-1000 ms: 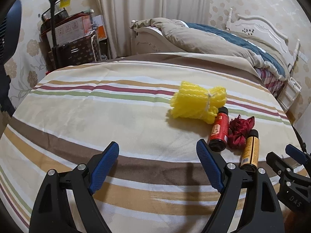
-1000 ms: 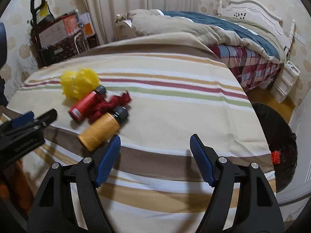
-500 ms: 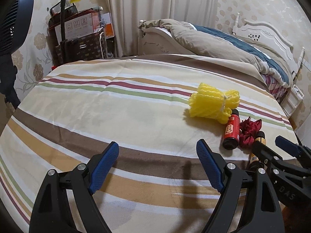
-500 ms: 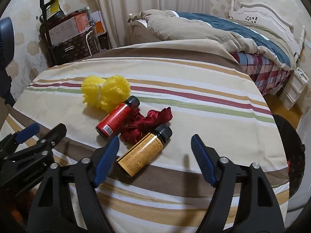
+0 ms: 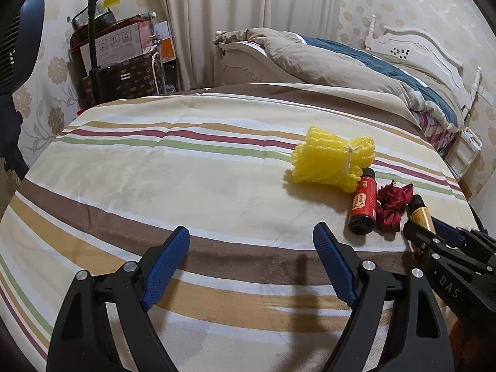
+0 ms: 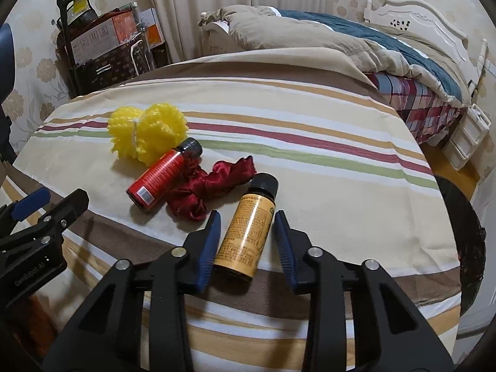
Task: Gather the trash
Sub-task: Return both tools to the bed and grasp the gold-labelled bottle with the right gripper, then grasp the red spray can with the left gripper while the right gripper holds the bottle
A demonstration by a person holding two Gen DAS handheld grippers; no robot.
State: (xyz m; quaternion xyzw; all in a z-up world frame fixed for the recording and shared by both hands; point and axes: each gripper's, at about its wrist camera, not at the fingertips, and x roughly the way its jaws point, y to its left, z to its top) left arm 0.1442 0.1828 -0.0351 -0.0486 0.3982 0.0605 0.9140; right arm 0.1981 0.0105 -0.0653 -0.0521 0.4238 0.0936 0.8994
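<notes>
On the striped cloth lie an orange bottle (image 6: pixel 248 232), a red bottle (image 6: pixel 162 173), a crumpled dark red cloth scrap (image 6: pixel 210 189) and a yellow foam net bundle (image 6: pixel 147 135). My right gripper (image 6: pixel 246 235) is open with its blue pads on either side of the orange bottle, not closed on it. My left gripper (image 5: pixel 251 266) is open and empty over bare cloth, left of the items. In the left wrist view the yellow bundle (image 5: pixel 331 162), red bottle (image 5: pixel 362 204), red scrap (image 5: pixel 395 204) and orange bottle (image 5: pixel 420 212) sit at right, with the right gripper (image 5: pixel 434 232) around the orange bottle.
A black trash bin (image 6: pixel 462 248) stands on the floor off the table's right edge. A bed (image 6: pixel 341 40) with a rumpled duvet lies behind. Boxes and a trolley (image 6: pixel 102 43) stand at the back left. A dark fan (image 5: pixel 15 46) is at far left.
My right gripper has moved left and forward to the orange bottle and narrowed around it. My left gripper has drawn back to the left, away from the items.
</notes>
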